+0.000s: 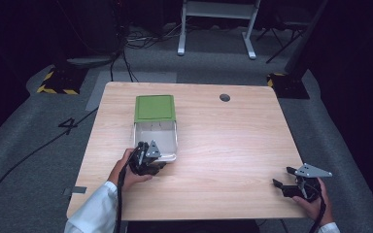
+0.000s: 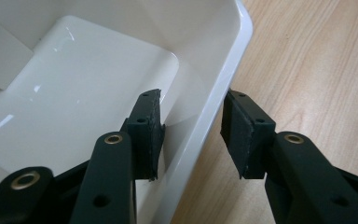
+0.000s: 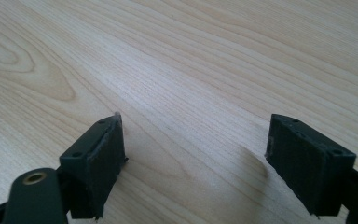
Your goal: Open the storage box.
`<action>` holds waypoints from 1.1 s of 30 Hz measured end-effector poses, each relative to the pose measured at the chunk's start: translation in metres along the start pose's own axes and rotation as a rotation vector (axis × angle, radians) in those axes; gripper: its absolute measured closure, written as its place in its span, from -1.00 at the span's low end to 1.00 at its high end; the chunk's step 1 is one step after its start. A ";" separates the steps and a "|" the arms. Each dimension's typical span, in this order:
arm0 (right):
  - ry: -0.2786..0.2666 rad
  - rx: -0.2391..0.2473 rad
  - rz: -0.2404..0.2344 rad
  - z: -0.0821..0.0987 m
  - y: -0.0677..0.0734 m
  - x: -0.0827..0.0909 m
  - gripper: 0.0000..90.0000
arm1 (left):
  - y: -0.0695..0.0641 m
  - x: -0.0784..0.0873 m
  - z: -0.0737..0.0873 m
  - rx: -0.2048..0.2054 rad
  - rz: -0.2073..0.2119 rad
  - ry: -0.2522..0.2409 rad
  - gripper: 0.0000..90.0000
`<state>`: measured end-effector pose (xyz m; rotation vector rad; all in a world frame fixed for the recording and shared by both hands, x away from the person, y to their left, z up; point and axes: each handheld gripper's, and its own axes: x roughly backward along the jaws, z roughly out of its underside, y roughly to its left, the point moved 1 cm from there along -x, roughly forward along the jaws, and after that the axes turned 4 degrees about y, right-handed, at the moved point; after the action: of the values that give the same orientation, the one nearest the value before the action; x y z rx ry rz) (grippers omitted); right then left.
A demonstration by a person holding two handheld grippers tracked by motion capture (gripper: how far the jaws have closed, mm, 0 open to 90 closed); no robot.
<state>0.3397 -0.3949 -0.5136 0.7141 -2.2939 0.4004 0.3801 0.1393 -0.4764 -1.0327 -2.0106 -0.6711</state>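
The white bin (image 1: pixel 156 138) lies left of the table's (image 1: pixel 223 145) centre, its green lid (image 1: pixel 155 108) at the 12 o'clock end. The left gripper (image 1: pixel 148 156) sits at the bin's 6 o'clock end, straddling the near wall (image 2: pixel 205 126): one jaw inside, one outside, closed onto the wall so the bin is gripped. The right gripper (image 1: pixel 291 180) rests at the table's 4 o'clock corner, well apart from the bin, jaws wide with bare wood between them.

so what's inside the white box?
The white box looks empty: bare glossy floor and low dividers at its far end. One pad of the left gripper is inside, clamping the wall. The green lid covers whatever lies beneath it.
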 end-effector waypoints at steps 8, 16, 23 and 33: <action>0.000 0.000 0.000 0.000 0.000 0.000 -0.57 | -0.006 0.003 0.005 -0.007 0.005 0.001 0.29; -0.001 0.001 0.000 0.000 0.000 0.000 -0.57 | -0.014 0.006 0.004 -0.027 0.005 0.011 0.25; 0.000 0.002 -0.004 0.000 0.000 0.000 -0.57 | -0.019 0.008 0.001 -0.038 0.017 0.013 0.26; -0.001 0.003 -0.002 0.000 0.000 0.000 -0.57 | -0.024 0.011 0.000 -0.038 0.022 0.011 0.14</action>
<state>0.3396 -0.3947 -0.5137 0.7188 -2.2938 0.4028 0.3552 0.1313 -0.4700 -1.0701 -1.9808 -0.7042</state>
